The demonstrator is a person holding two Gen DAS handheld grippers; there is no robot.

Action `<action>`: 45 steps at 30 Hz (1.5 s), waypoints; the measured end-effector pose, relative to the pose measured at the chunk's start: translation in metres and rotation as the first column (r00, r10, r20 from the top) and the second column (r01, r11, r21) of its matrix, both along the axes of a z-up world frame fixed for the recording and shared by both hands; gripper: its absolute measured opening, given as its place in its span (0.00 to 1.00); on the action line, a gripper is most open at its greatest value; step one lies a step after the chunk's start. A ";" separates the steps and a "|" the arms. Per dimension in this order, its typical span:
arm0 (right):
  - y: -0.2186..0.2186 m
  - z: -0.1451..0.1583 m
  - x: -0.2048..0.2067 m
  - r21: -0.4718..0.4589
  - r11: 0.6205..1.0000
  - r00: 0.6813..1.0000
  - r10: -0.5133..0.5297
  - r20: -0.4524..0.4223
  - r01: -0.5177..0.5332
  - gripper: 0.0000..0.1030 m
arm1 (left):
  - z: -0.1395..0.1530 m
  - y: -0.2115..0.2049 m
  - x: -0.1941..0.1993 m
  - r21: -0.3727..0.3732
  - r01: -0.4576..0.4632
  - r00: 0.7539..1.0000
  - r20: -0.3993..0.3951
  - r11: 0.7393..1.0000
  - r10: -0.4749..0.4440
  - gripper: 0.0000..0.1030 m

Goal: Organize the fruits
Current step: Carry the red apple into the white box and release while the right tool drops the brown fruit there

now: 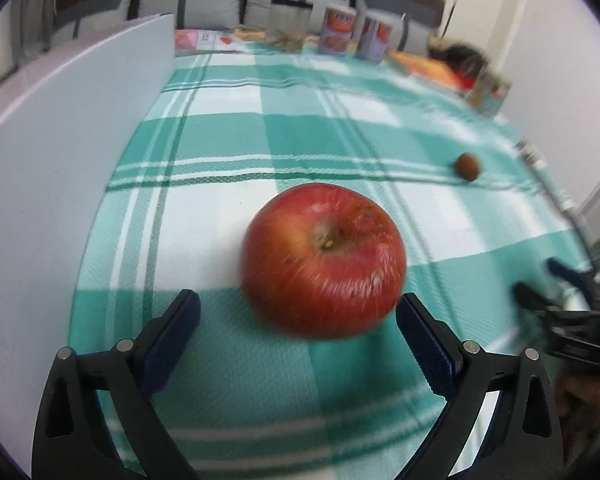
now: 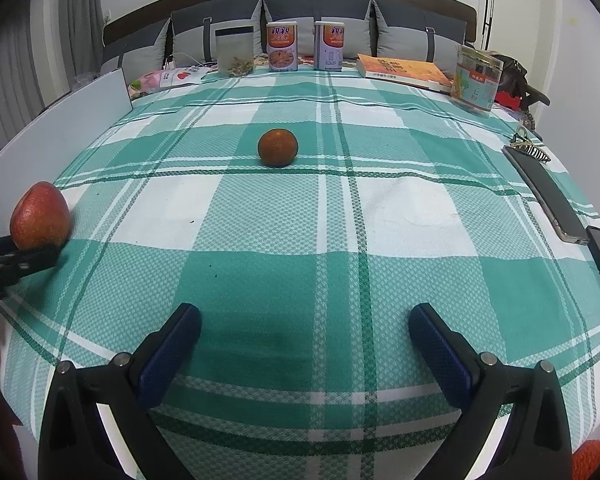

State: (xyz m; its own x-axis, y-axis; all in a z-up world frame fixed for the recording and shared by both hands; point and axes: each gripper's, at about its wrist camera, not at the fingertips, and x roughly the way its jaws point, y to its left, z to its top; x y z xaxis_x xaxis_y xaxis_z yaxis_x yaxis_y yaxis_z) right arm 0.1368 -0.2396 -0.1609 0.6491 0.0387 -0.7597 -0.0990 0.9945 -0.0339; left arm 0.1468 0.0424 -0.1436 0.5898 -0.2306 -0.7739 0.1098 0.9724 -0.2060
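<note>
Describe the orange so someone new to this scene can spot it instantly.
Start with the green-and-white checked tablecloth that covers the table. Near its middle, well in front of the row of tins along the back edge, the orange sits alone on the cloth. It is small, round and dull dark orange, unlike the larger glossy red apple at the left gripper.

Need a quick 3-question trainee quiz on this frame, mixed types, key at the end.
1. True or false: the left tool is shut on the round red apple.
2. Which fruit lies ahead of the right tool? A) small round orange B) banana C) pear
3. Fill in: the fruits sit on a green and white checked ____.

Key: 1 false, it is open with the apple at its tips; 2 A; 3 cloth.
</note>
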 end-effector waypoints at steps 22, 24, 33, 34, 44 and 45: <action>0.021 0.026 0.150 0.166 0.979 0.971 0.147 -0.186 -0.117 0.45 | 0.025 -0.009 0.020 -0.027 -0.048 0.994 -0.096 0.998 0.045 0.69; 0.029 0.016 0.158 0.099 0.988 0.968 0.135 -0.213 -0.116 0.29 | 0.032 -0.007 0.019 -0.048 -0.052 0.994 -0.101 0.998 0.047 0.69; 0.085 0.093 0.130 0.247 0.923 0.931 0.337 -0.141 -0.296 0.29 | 0.140 0.057 -0.004 -0.206 -0.057 0.998 -0.004 0.977 0.057 0.69; 0.104 0.109 0.127 0.281 0.899 0.916 0.382 -0.126 -0.336 0.29 | 0.156 0.075 -0.006 -0.206 -0.074 0.997 0.012 0.976 0.078 0.69; 0.343 0.162 0.111 0.280 0.675 0.674 0.730 -0.117 -0.683 0.29 | 0.138 0.254 0.019 0.012 -0.388 0.917 -0.092 0.922 0.387 0.69; 0.366 0.154 0.114 0.252 0.660 0.643 0.749 -0.158 -0.707 0.29 | 0.123 0.268 0.027 0.037 -0.408 0.905 -0.120 0.912 0.409 0.69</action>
State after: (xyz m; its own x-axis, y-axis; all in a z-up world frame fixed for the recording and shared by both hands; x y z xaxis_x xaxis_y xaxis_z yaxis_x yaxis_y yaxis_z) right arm 0.2504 0.1262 -0.0073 0.1673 0.5507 -0.8178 -0.7772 0.5840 0.2343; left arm 0.1734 0.3100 -0.0207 0.5312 0.0191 -0.8470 -0.3228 0.9289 -0.1815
